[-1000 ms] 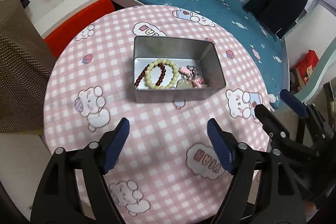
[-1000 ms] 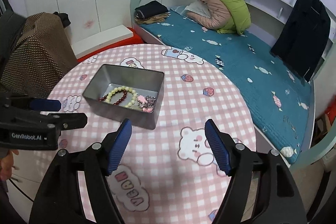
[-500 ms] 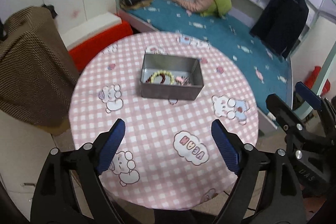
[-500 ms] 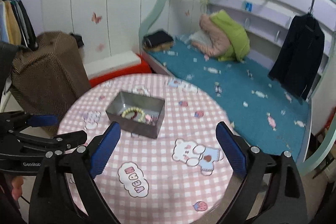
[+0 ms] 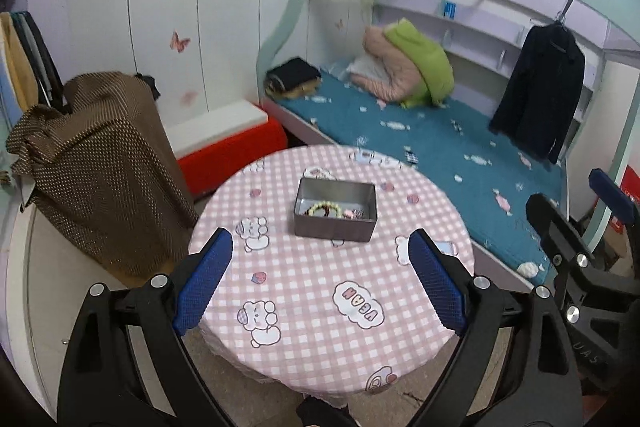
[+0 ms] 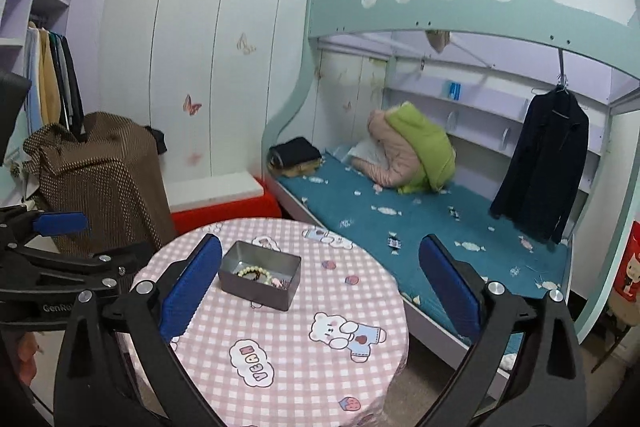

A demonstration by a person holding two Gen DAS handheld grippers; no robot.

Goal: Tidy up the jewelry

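Observation:
A grey metal tin (image 5: 335,209) stands on the round table (image 5: 320,291) with a pink checked cloth. It holds a pale bead bracelet (image 5: 325,207), a dark red bracelet and small pink pieces. The tin also shows in the right wrist view (image 6: 259,274), with the bracelet (image 6: 253,271) inside. My left gripper (image 5: 320,279) is open and empty, well back from and above the table. My right gripper (image 6: 320,287) is open and empty, also far back; it shows at the right of the left wrist view (image 5: 576,227).
A chair draped in brown dotted cloth (image 5: 100,167) stands left of the table. A red and white bench (image 5: 228,143) is behind it. A bunk bed with a teal mattress (image 5: 440,147), folded clothes and a hanging dark coat (image 5: 540,107) lies to the right.
Both grippers have pulled up and far back from the table; the tin now looks small and more of the room shows. Both stay open and empty.

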